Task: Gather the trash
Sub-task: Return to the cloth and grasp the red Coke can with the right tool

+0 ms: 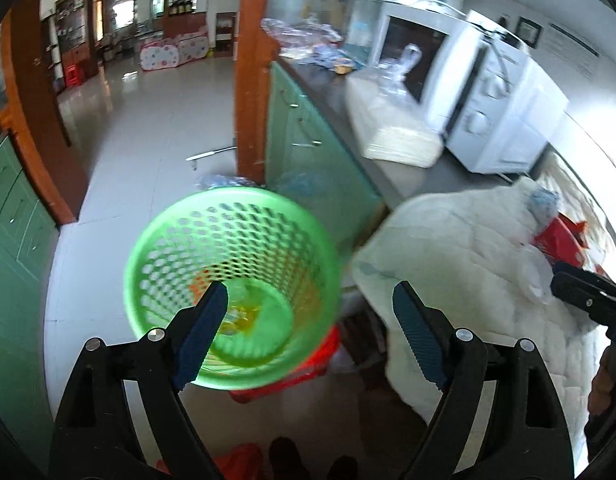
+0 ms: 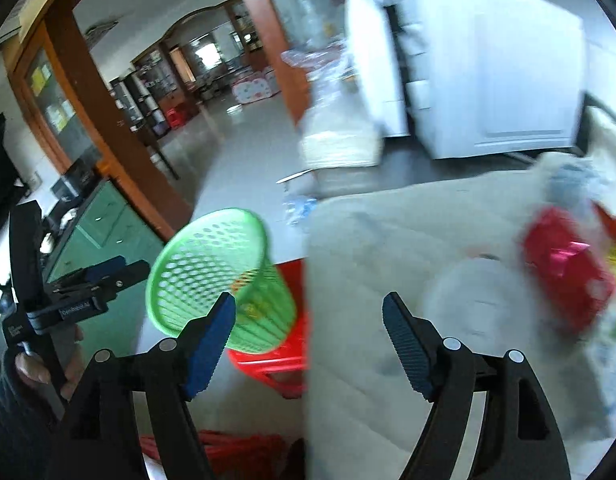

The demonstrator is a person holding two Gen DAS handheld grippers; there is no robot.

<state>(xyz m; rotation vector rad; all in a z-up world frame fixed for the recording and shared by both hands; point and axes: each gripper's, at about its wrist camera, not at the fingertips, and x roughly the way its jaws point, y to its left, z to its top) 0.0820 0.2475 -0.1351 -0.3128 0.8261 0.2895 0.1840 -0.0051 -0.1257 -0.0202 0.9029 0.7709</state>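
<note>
A green perforated basket (image 1: 232, 280) stands on a red stool (image 1: 308, 364), with some scraps at its bottom. My left gripper (image 1: 310, 302) is open and empty above the basket's right rim. A white quilted cloth (image 1: 460, 264) covers the counter to the right, with red packaging (image 1: 558, 240) and crumpled clear plastic (image 1: 534, 272) on it. My right gripper (image 2: 308, 312) is open and empty, over the cloth's (image 2: 388, 248) left edge. The red packaging (image 2: 564, 268) lies to its right, the basket (image 2: 216, 276) to its left. All is blurred.
A white microwave (image 1: 468, 92) with its door open stands on the grey counter (image 1: 412, 176) behind the cloth, next to a stack of pale cloths (image 1: 396, 132). Green cabinets (image 1: 308, 140) lie below the counter. A wooden pillar (image 1: 252, 68) stands behind the basket.
</note>
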